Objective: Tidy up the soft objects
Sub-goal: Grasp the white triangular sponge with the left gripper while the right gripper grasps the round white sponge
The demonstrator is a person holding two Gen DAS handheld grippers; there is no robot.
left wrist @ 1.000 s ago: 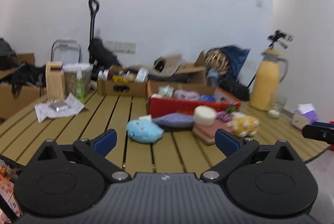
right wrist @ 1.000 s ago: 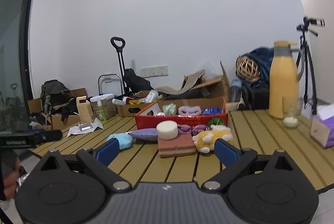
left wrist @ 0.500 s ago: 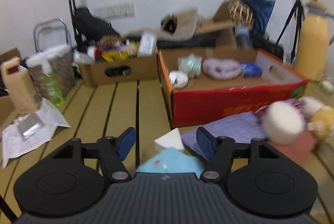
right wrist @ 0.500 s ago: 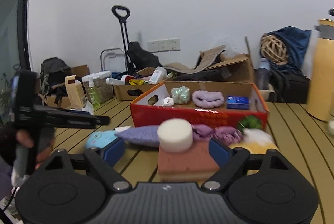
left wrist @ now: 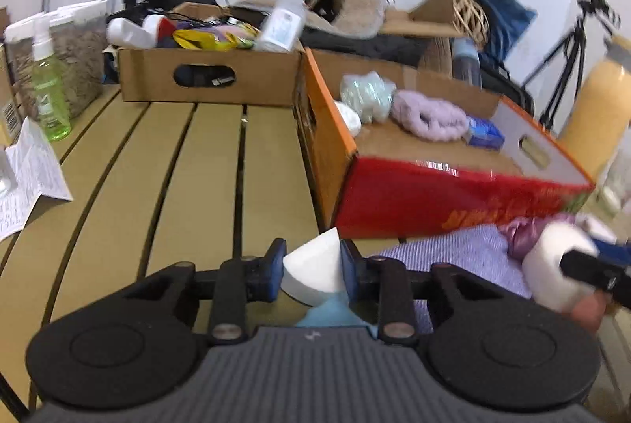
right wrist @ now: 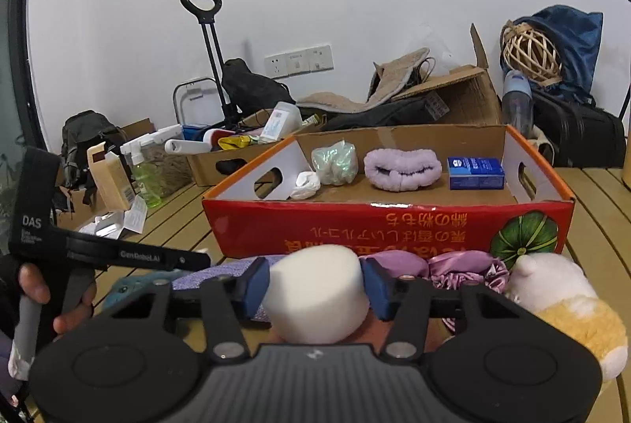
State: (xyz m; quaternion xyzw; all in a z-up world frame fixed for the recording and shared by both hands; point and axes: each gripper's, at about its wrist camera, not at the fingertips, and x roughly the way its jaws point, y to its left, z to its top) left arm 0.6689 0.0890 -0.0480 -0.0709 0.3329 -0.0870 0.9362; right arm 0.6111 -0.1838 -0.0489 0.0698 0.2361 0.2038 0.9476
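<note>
My left gripper (left wrist: 311,267) pinches a white wedge sponge (left wrist: 313,271) near the red box (left wrist: 453,202); bare slats lie leftward. My right gripper (right wrist: 315,283) seems clamped on the round sponge (right wrist: 317,299).

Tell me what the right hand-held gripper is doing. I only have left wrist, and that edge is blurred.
Observer: The right hand-held gripper has one pad on each side of the round sponge.
Operator: What's to the right of it?
Observer: A yellow-and-white plush toy.
Operator: And to the left?
Observer: A blue plush toy, partly hidden.
</note>
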